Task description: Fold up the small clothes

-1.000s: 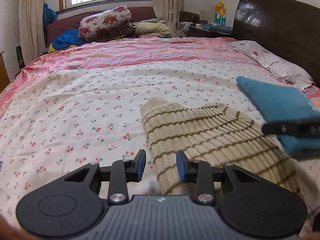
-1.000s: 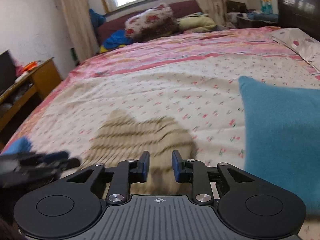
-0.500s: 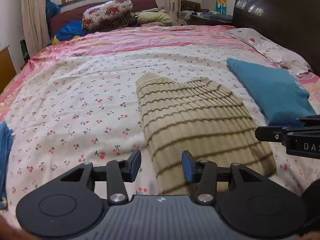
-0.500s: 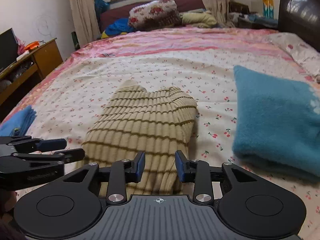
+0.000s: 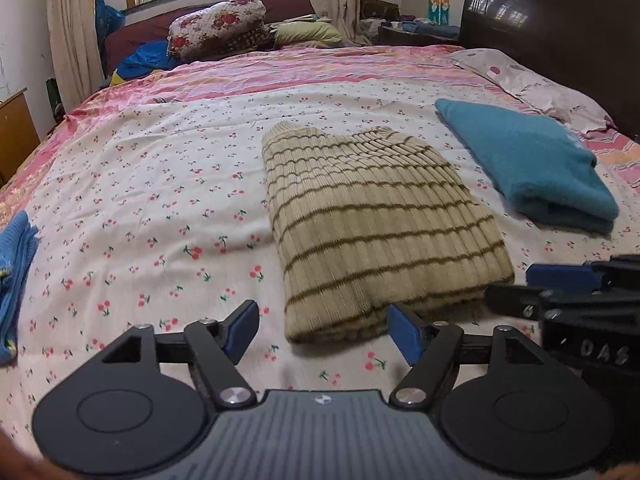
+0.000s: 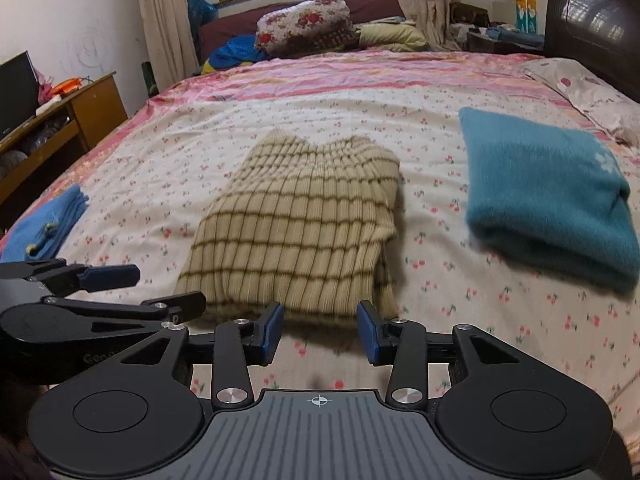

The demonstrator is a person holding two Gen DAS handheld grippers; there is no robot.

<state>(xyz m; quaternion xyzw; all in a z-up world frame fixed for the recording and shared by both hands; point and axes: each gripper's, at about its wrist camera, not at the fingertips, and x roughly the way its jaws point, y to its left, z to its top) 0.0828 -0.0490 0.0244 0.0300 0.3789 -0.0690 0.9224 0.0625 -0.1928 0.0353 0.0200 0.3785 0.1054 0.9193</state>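
A beige sweater with brown stripes (image 5: pixel 372 224) lies folded flat on the cherry-print bedsheet (image 5: pixel 160 200); it also shows in the right wrist view (image 6: pixel 300 224). My left gripper (image 5: pixel 326 330) is open and empty, just short of the sweater's near edge. My right gripper (image 6: pixel 320 330) is open and empty, also at the sweater's near edge. Each gripper shows from the side in the other's view, the right one (image 5: pixel 568 284) and the left one (image 6: pixel 100 284).
A folded teal garment (image 5: pixel 528 168) lies right of the sweater, also in the right wrist view (image 6: pixel 548 196). A blue garment (image 6: pixel 44 224) lies at the bed's left edge. Pillow (image 5: pixel 532 88) and dark headboard (image 5: pixel 560 32) stand right; a wooden desk (image 6: pixel 68 116) stands left.
Both grippers have pulled back from the sweater and opened wider. The sweater now lies free on the bed in front of them.
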